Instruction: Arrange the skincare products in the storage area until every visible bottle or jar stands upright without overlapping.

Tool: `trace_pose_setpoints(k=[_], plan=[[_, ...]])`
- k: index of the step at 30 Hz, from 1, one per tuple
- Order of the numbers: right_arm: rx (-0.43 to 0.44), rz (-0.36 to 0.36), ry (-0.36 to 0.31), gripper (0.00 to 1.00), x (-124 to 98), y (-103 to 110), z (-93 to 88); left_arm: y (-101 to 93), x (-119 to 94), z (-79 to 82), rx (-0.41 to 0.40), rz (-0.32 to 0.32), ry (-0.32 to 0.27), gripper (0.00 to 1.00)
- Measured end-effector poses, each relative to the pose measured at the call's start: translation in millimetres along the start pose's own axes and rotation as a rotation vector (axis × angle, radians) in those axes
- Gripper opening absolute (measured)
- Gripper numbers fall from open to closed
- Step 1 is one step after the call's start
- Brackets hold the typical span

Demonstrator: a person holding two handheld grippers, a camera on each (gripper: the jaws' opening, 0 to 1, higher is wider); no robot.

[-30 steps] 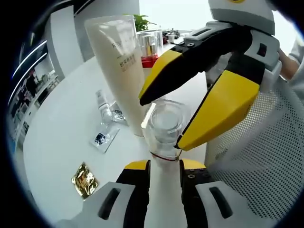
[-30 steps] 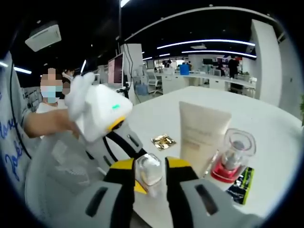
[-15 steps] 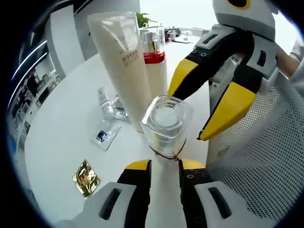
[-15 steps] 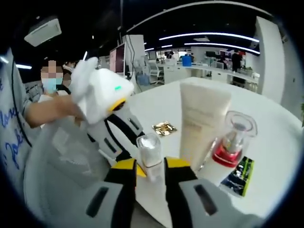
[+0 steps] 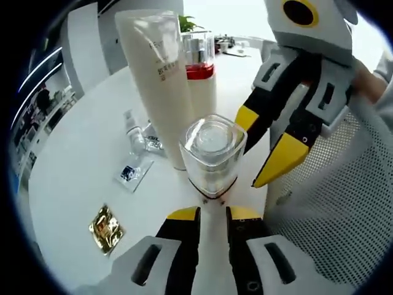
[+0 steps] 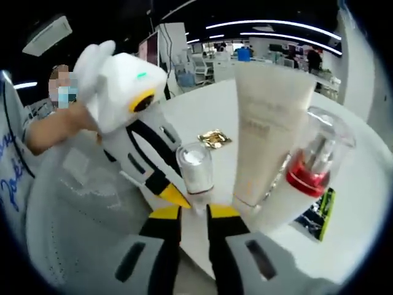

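The clear-capped bottle [image 5: 212,157] is standing upright dead ahead of the left gripper [image 5: 212,215], whose jaws are clamping its base. The right gripper [image 5: 267,150] is hovering just beside the cap, jaws apart.

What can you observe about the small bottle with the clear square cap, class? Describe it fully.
The small bottle has a white body, a thin red band at the neck and a thick clear square cap that looks like plastic. It stands upright near the edge of the white table, close beside the tall cream tube. The left gripper has its jaws against its body; the right gripper is open beside the cap.
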State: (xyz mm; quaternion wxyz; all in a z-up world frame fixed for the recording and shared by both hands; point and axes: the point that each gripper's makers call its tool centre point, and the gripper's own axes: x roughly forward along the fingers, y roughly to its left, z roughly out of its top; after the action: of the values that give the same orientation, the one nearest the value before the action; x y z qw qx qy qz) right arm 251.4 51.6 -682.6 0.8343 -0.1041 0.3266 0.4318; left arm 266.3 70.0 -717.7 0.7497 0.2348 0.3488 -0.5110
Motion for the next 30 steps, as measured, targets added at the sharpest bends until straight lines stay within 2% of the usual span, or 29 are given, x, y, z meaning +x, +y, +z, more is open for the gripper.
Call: trace_pose_setpoints(k=[6, 12, 30], plan=[[0.007, -0.003, 0.005, 0.17, 3, -1, 3.1, -2.1, 3, 2.2, 0.007, -0.005, 0.004, 0.11], [-0.038, -0.008, 0.038, 0.17, 5, -4, -3.6, -4.5, 6, 7.8, 0.029, -0.016, 0.003, 0.12], [0.010, -0.083, 0.051, 0.13, -8, -30, -16.2, -12.9, 21, 23.9, -0.006, -0.032, 0.010, 0.06]])
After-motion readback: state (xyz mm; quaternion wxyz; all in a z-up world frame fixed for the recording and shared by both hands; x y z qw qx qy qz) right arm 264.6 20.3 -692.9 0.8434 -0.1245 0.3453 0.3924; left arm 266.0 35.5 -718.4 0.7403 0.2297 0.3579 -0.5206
